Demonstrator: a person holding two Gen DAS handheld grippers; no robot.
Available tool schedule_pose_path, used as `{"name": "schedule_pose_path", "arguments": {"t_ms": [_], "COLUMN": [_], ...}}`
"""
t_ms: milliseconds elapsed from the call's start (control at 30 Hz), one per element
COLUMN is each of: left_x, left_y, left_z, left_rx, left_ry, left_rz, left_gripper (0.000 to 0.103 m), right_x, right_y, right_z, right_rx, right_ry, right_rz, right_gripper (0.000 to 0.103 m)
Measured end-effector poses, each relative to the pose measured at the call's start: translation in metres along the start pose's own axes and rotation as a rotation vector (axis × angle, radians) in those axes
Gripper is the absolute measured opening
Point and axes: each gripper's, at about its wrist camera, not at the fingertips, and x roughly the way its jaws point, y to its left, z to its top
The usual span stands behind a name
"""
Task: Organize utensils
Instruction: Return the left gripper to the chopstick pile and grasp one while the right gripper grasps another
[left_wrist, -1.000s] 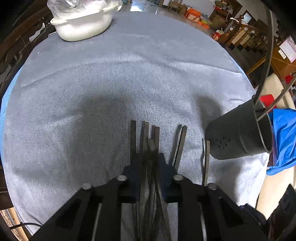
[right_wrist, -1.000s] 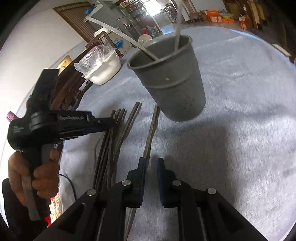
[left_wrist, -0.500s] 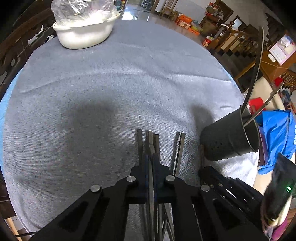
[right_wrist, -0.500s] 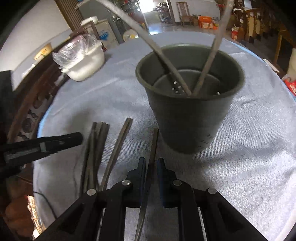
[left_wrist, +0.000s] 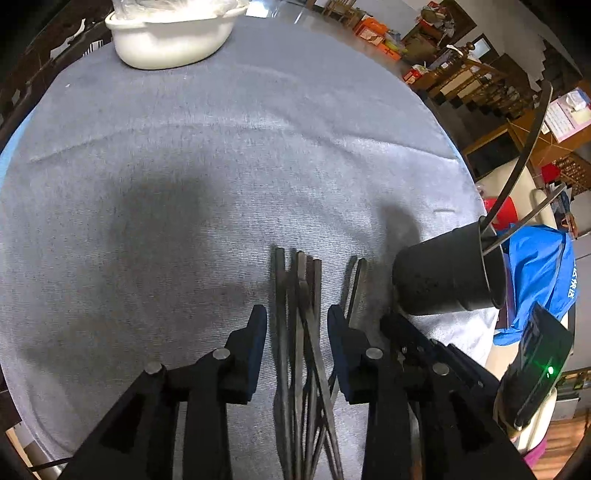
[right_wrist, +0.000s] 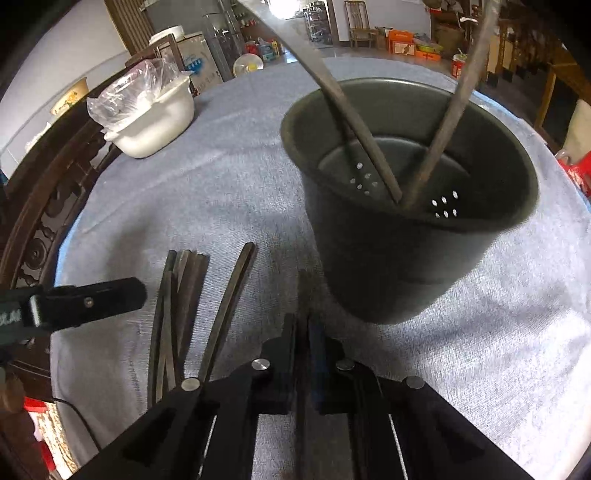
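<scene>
The loose chopsticks (left_wrist: 295, 314) lie as a dark bundle on the grey tablecloth (left_wrist: 184, 166), at the near side, just left of the dark holder cup (right_wrist: 406, 240). Two sticks (right_wrist: 447, 122) already stand inside this cup, leaning on its rim. So I judge the task is only at its beginning: two are stored, and about six or seven are left on the cloth.

The right gripper (right_wrist: 303, 354) is closed on one single chopstick (right_wrist: 302, 295), which lies just in front of the cup. The left gripper (left_wrist: 297, 347) is opening over the bundle, its pads not pressing on the sticks between them.

Far left stands a white bowl (left_wrist: 173, 40) with a plastic bag in it
</scene>
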Motion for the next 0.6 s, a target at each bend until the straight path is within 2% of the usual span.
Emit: {"name": "schedule_pose_path", "arguments": {"t_ms": [200, 333, 433, 600], "left_x": [0.018, 0.03, 0.032, 0.015], "left_y": [-0.015, -0.02, -0.02, -0.028], "left_z": [0.005, 0.004, 0.005, 0.001], "left_rx": [0.012, 0.016, -0.003, 0.006], "left_ry": [0.03, 0.053, 0.051, -0.008], "left_rz": [0.083, 0.122, 0.118, 0.115], "left_gripper": [0.031, 0.012, 0.009, 0.008], "right_x": [-0.024, -0.034, -0.043, -0.062], "right_y": [-0.011, -0.019, -0.022, -0.029], "right_z": [-0.007, -0.012, -0.017, -0.019], "right_rx": [0.011, 0.018, 0.019, 0.027], "right_ry": [-0.043, -0.051, -0.07, -0.12], "right_rz": [0.065, 0.105, 0.133, 0.177], "right_gripper": [0.006, 0.006, 0.006, 0.006]}}
